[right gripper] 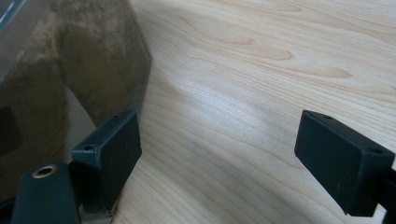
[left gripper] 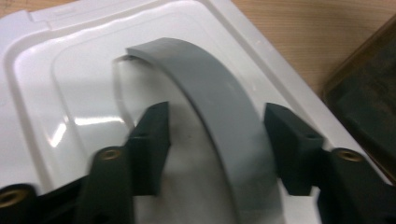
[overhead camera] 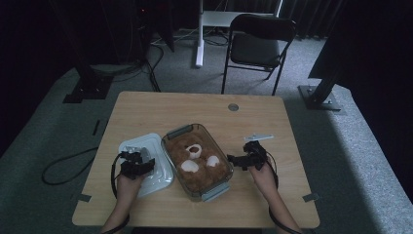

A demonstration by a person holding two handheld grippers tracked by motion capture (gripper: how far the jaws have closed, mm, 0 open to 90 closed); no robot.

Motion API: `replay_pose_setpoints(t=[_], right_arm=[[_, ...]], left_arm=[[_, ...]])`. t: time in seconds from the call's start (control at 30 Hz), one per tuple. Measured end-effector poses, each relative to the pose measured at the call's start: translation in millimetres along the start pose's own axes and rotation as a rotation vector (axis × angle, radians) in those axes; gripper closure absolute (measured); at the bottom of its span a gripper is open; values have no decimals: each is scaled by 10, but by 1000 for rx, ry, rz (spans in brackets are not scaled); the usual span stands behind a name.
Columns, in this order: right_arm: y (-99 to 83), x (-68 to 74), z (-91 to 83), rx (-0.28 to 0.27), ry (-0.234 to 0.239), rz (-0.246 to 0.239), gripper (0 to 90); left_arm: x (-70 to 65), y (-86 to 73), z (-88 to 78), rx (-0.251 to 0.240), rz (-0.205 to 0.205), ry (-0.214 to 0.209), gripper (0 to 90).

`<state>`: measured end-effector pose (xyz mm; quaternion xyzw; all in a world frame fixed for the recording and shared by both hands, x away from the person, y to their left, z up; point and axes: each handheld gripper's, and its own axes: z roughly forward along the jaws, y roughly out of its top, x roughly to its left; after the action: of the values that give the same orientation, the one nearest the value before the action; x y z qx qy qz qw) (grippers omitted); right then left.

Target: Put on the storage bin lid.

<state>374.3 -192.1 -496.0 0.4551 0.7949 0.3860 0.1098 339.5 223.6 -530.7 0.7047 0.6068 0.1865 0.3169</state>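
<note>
Two grippers: I hold one in each hand.
Lid position: white plastic lid (overhead camera: 155,171) flat on the table (overhead camera: 195,105), touching the left side of the glass dish (overhead camera: 213,139).
Left gripper (left gripper: 215,140): jaws straddle the lid's grey arched handle (left gripper: 210,107), gaps on both sides, not yet clamped.
Right gripper (right gripper: 219,154): jaws wide apart, nothing between, at the dish's right side.
Handling, judged: lid light, stiff, glossy and likely slippery.
Hold point: mid-arch of the handle.
Dish: probably heavy, breakable.

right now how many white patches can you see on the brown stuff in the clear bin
3: a ring-shaped white patch toward the far middle, a second nearer the person on the left, a third to its right. More may be hidden in the clear bin.
</note>
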Motion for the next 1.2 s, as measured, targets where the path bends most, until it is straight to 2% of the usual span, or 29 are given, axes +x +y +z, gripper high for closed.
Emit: replay_pose_setpoints(t=[0.1,0.37,0.53,0.6,0.63,0.67,0.77,0.8,0.83,0.9,0.97,1.0,1.03,1.2], right_arm=[[-6,1,1,5,-1,1,138],[-20,11,0,0,9,2,139],[-54,41,49,17,18,-3,139],[-96,74,102,34,32,-6,141],[-96,74,102,34,32,-6,141],[-120,87,129,41,45,-7,141],[-154,116,169,50,73,-7,147],[-164,123,177,45,85,3,152],[-175,121,183,42,93,13,152],[-186,119,188,40,102,20,152],[-225,114,206,30,141,48,153],[-237,120,212,30,150,53,153],[-248,132,217,32,146,46,154],[-285,165,232,36,162,49,154]], left_arm=[[-10,2,6,-2,-2,-25,614],[25,-2,-59,-23,-54,-68,671],[26,17,-174,-57,-57,-75,708],[44,29,-309,-94,-86,-95,709],[44,29,-309,-94,-86,-95,709],[50,36,-393,-116,-96,-108,709],[55,48,-489,-139,-97,-112,709],[54,67,-594,-164,-98,-115,709],[54,67,-594,-164,-98,-115,709],[52,89,-699,-183,-94,-116,709],[49,115,-853,-213,-91,-127,709],[49,115,-853,-213,-91,-127,709],[42,128,-959,-231,-83,-134,709],[1,152,-1163,-275,-78,-161,709]])
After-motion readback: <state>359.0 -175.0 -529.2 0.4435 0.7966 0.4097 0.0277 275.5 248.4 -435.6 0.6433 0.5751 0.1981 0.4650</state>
